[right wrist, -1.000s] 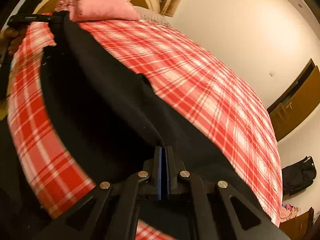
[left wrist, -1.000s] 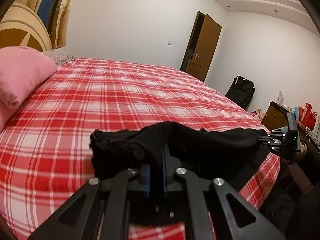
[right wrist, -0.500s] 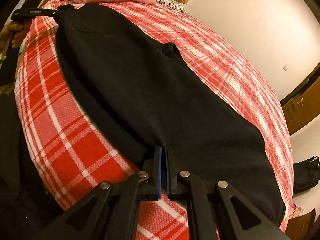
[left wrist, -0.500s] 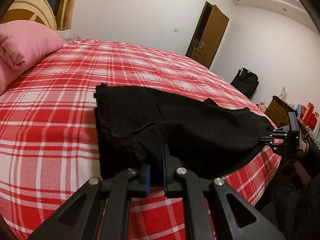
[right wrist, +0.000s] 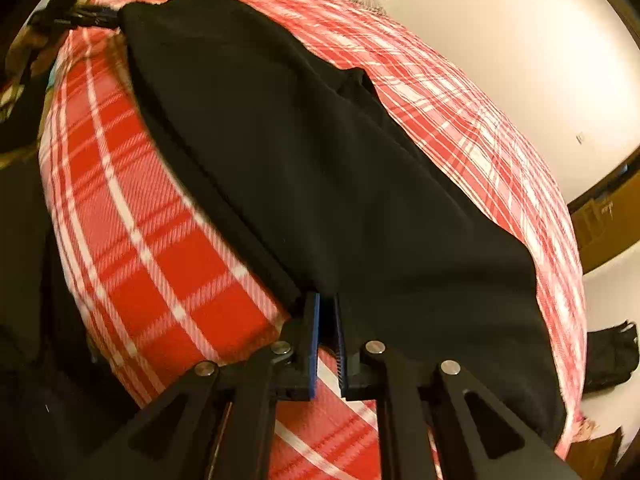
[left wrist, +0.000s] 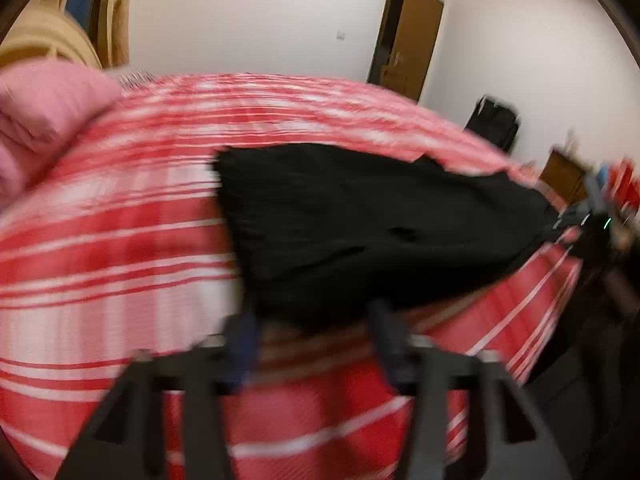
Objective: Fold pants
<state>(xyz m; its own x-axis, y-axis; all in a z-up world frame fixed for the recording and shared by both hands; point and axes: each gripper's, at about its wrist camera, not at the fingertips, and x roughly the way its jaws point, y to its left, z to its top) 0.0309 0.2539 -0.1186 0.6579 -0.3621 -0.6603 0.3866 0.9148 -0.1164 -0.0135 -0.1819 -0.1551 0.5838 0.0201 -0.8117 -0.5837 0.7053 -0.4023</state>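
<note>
Bedroom, white walls, brown wooden door at rear; work surface is bed w/ red-and-white plaid cover.

Item: black soft-fabric pants, lying flat on plaid cover near its front edge. Appear already doubled leg-on-leg, though that is a judgement. Long axis runs along the bed edge, from the pink-pillow end to the foot end.

Right gripper: jaws slightly apart, narrow gap visible between blue pads; fabric edge sits at or in that gap, not firmly clamped as far as seen. Touching the foot-end corner.

Left gripper: jaws wide apart, nothing between them; view heavily blurred. Pants lie just ahead of it, waist-end corner nearest.

Assessment: pants laid out, grips released or releasing. Next fold likely end-to-end along the long axis; each gripper sits at its own end, so either can re-grip a near corner. Risk: layers shifting on re-grip.
</note>
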